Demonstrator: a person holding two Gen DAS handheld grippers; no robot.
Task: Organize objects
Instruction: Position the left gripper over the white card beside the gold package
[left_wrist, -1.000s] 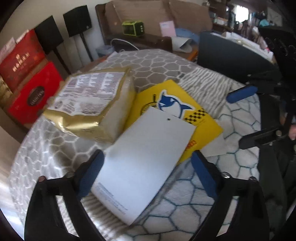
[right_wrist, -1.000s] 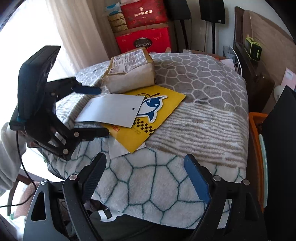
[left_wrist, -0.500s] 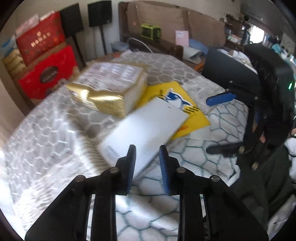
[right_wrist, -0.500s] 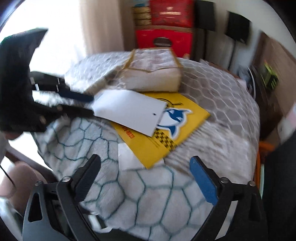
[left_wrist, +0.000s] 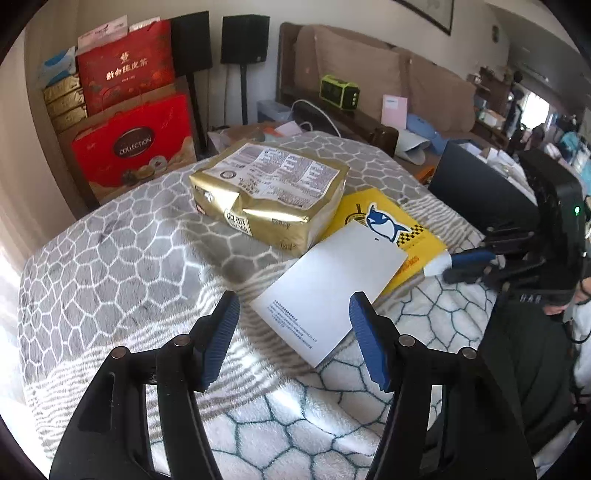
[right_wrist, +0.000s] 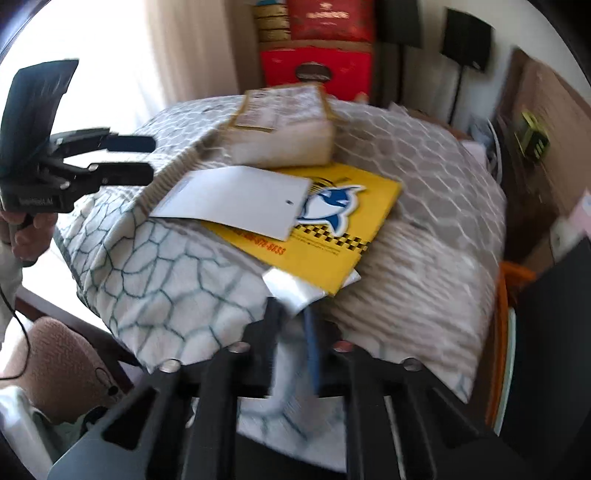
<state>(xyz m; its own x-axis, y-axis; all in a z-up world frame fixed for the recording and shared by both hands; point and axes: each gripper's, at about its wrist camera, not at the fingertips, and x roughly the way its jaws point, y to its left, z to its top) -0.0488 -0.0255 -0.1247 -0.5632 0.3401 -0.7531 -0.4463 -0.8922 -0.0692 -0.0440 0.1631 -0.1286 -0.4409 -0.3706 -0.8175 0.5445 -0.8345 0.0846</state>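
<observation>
1. Since the earlier frames, both grippers had shifted: left gripper (left_wrist: 293, 332) withdrew off the white card (left_wrist: 328, 291); jaws opening, nothing between them.
2. Right gripper (right_wrist: 295, 314) was closing on the white sheet (right_wrist: 295, 290) under the yellow envelope (left_wrist: 391, 229).
3. Patterned blanket (left_wrist: 129, 251) carried the gold package (left_wrist: 273, 199), envelope, then card, overlapping.

The red gift box (left_wrist: 135, 147) far left reads "COLLECTION" on its dark oval; the red bag (left_wrist: 123, 70) above it carries gold Chinese characters (the gold packet's print is too small to read).
</observation>
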